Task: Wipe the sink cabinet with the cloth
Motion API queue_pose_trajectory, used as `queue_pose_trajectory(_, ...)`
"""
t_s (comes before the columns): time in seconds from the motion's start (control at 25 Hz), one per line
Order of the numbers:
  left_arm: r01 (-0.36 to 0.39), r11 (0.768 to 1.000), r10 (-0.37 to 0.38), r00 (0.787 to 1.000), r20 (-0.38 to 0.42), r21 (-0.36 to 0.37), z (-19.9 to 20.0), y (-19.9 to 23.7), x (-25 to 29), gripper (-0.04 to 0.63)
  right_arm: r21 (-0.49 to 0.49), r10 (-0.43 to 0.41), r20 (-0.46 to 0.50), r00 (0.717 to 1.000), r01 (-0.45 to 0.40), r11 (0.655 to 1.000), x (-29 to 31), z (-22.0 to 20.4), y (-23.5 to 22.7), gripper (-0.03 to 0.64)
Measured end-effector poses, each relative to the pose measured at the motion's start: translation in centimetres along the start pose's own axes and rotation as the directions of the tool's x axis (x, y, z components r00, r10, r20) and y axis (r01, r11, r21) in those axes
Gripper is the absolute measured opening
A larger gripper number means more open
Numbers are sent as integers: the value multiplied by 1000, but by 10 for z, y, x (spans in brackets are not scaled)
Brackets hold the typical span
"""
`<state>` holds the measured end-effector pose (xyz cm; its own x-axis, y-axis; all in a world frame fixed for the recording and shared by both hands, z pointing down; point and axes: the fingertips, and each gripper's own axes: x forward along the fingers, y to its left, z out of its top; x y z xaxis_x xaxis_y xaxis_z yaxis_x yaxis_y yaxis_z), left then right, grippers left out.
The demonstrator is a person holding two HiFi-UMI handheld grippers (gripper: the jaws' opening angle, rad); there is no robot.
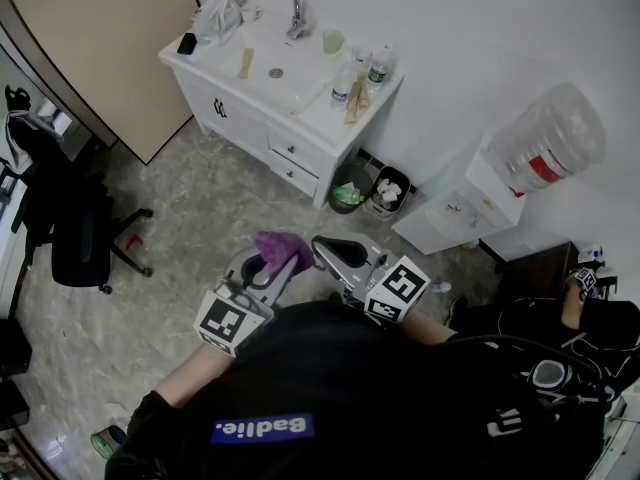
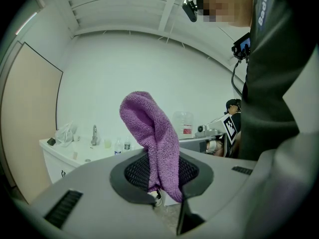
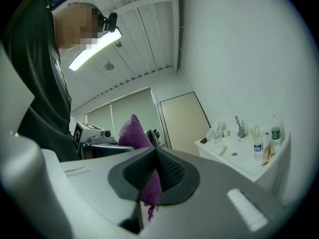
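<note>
white wall, pale stone floor; sink cabinet [image 1: 235, 118] well apart from person. purple cloth [image 1: 282, 249] held between left gripper [image 1: 266, 270] and right gripper [image 1: 330, 252], both jaws clenched on it. step: approach, wiping not begun. next: carry cloth to cabinet, press flat.

Hidden by torso, pads and frame edge
In the head view the person's torso [image 1: 380, 388], itself cut off by the bottom edge, covers the rear of the left gripper [image 1: 268, 268] and right gripper [image 1: 326, 252]. Part of the cloth [image 2: 154, 138] is lost between the left pads [image 2: 136, 171]. The bottles [image 1: 343, 86] on the sink cabinet [image 1: 238, 116] are too small to read.
</note>
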<state>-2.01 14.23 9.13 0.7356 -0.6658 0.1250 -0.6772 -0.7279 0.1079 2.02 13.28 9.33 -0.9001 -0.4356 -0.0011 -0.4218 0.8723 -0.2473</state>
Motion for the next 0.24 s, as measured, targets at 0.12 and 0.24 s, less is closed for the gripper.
queue_pose_trajectory(0.12, 2, 1000, -2, 1000, -6, -1, -1, -1, -3, 89, 11, -7, -9, 1000, 7, 1000, -1, -2, 3, 2)
queue_pose_trajectory(0.24, 6, 1000, -6, 1000, -16, -2, -1, -3, -8, 89, 18, -11, -15, 1000, 11, 1000, -2, -2, 7, 2)
